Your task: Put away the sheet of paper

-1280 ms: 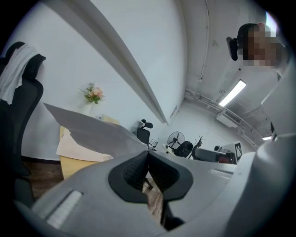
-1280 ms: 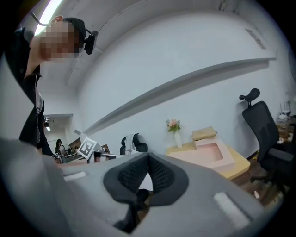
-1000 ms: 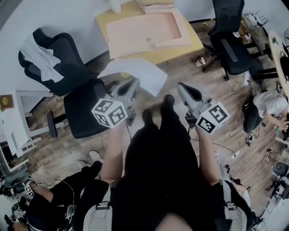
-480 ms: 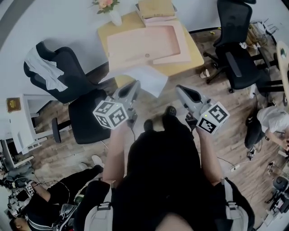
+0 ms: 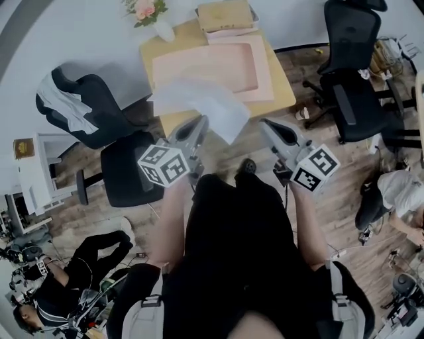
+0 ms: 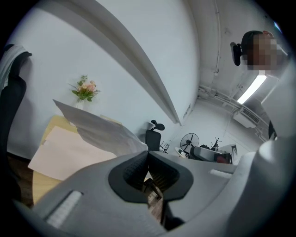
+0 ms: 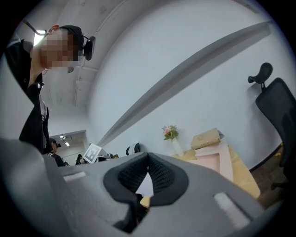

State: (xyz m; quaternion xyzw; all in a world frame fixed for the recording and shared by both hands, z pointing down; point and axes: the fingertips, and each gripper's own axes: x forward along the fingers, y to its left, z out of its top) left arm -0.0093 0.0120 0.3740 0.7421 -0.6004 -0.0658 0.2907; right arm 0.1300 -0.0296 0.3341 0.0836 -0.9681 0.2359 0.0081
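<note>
Now we hold the thin white sheet of paper (image 5: 199,100) by its near edge in our left gripper (image 5: 201,123), whose two grey fingers are clenched together on it. The sheet fans out ahead and to the left of those fingertips, curling in the air over the near side of the pale yellow wooden desk (image 5: 283,85). Our right gripper (image 5: 265,124) hovers to the right of the left fingers and apart from the paper, its dark ribbed pads (image 7: 162,175) pressed tip to tip with nothing between them. Beyond both pairs of fingers, a flat pink board with a raised rim (image 5: 218,66) lies on the desk. Past it are a tan box-like book (image 5: 225,14) and a small white vase of pink flowers (image 5: 144,10). Left of the left fingers stands a black office chair (image 5: 126,165) with a white cloth (image 5: 63,106) draped on its backrest.
</note>
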